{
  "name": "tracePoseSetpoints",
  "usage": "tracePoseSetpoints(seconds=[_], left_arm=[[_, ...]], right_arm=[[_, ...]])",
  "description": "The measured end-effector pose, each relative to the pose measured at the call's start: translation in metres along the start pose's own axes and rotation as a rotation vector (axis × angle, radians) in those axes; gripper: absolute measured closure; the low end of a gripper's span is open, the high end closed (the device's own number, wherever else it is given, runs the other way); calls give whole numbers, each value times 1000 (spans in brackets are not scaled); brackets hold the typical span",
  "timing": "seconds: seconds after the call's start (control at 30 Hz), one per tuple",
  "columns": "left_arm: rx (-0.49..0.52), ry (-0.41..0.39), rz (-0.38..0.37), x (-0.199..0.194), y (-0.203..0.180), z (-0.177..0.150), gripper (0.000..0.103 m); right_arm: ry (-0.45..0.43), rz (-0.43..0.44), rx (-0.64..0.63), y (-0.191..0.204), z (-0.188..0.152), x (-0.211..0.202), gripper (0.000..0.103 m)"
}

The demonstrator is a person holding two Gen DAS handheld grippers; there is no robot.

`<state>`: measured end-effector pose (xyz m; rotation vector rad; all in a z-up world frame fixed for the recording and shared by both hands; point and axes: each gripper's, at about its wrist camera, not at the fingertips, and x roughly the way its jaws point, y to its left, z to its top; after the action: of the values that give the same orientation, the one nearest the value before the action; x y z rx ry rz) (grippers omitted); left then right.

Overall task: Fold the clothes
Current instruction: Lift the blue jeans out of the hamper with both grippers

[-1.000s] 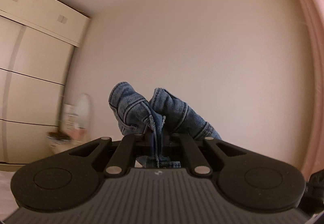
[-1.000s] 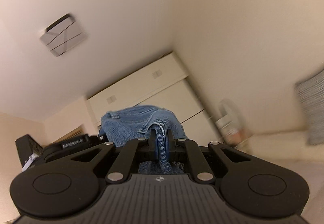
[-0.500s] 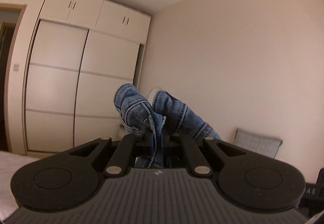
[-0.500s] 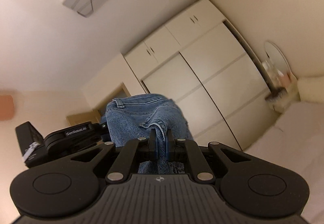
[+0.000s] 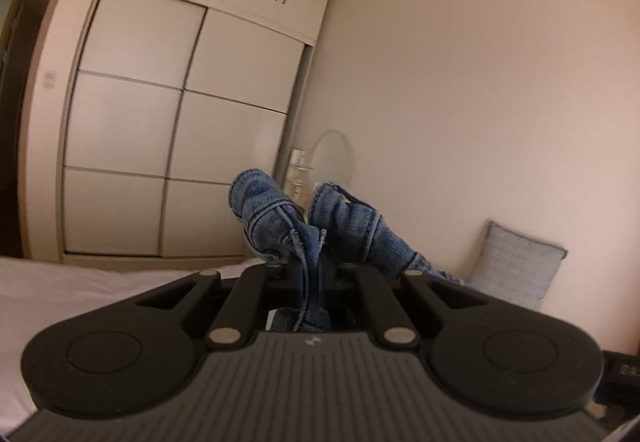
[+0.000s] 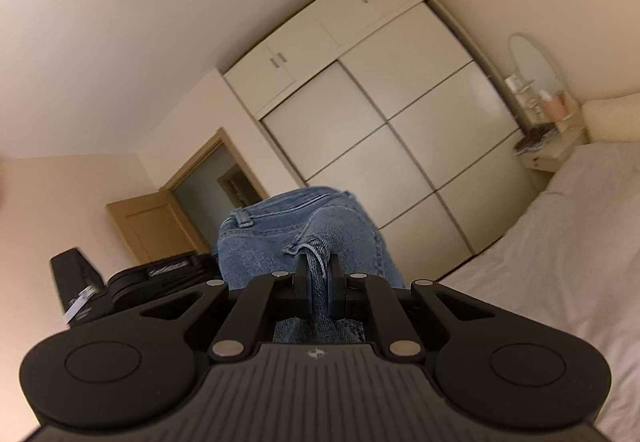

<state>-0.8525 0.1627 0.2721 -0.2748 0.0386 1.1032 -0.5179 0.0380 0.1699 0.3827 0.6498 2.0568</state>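
Both grippers hold a pair of blue jeans in the air above a white bed. In the left wrist view my left gripper [image 5: 310,264] is shut on a bunched fold of the jeans [image 5: 272,214], and denim bulges up on both sides of the jaws and trails off to the right. In the right wrist view my right gripper [image 6: 318,274] is shut on a frayed edge of the jeans [image 6: 304,230]; the waistband and belt loops drape over ahead of it. The other gripper [image 6: 132,282] shows at the left of that view.
A white bed [image 6: 560,242] lies below and to the right. A cream wardrobe [image 5: 172,130] with sliding doors fills the far wall. A bedside shelf with an oval mirror [image 6: 534,62] stands by it. A grey pillow [image 5: 516,266] leans on the wall. A wooden door [image 6: 152,226] stands open.
Both grippers have swept across the room with the jeans still clamped; the views swung from bare wall and ceiling to the wardrobe, doorway and bed. The grips stayed the same.
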Motion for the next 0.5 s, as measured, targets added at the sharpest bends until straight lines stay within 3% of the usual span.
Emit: tracePoseSetpoints(seconds=[0.13, 0.33, 0.43, 0.5], left_arm=[[79, -54, 4, -9, 20, 48, 99], [175, -156, -103, 18, -26, 118, 100], [212, -125, -201, 50, -71, 116, 99], [225, -20, -258, 87, -98, 85, 98]], right_arm=[[-37, 32, -12, 47, -10, 40, 95], [-182, 19, -25, 75, 8, 48, 95], [-258, -73, -39, 65, 18, 33, 95], [-269, -195, -8, 36, 17, 18, 95]])
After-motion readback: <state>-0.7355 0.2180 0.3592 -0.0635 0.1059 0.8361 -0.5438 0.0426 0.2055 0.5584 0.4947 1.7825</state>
